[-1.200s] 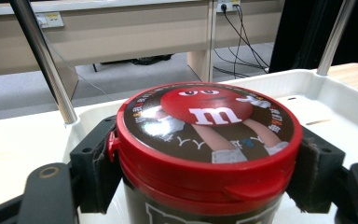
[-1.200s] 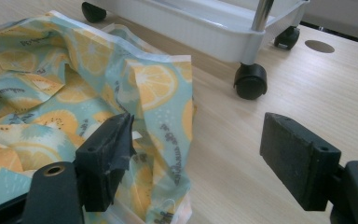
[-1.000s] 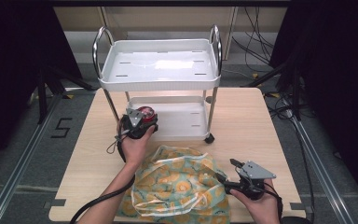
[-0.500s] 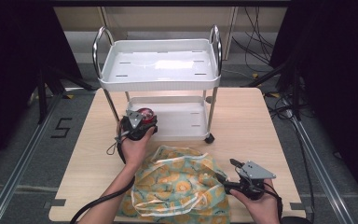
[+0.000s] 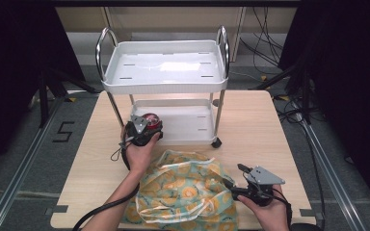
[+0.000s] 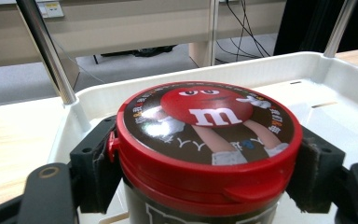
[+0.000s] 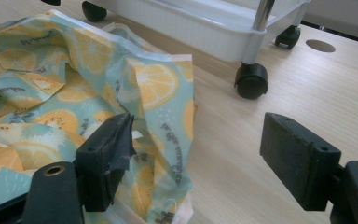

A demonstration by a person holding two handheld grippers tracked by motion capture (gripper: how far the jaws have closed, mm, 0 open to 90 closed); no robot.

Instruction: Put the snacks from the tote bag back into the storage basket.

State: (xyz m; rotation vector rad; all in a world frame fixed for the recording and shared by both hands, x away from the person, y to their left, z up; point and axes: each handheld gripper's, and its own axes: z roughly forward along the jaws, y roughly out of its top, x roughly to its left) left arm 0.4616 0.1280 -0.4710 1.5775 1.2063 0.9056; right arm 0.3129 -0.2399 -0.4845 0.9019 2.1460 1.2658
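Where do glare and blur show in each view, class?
High view: bright glare on the cart's top tray, dark surroundings. Left gripper view: small highlights on the jar's lid; the near jaws are soft, the lid sharp. Right gripper view: even light, the bag sharp, the caster slightly soft.

You are working at a wooden table (image 5: 279, 130) standing on grey floor (image 5: 24, 144), with black cables (image 5: 265, 48) trailing behind.
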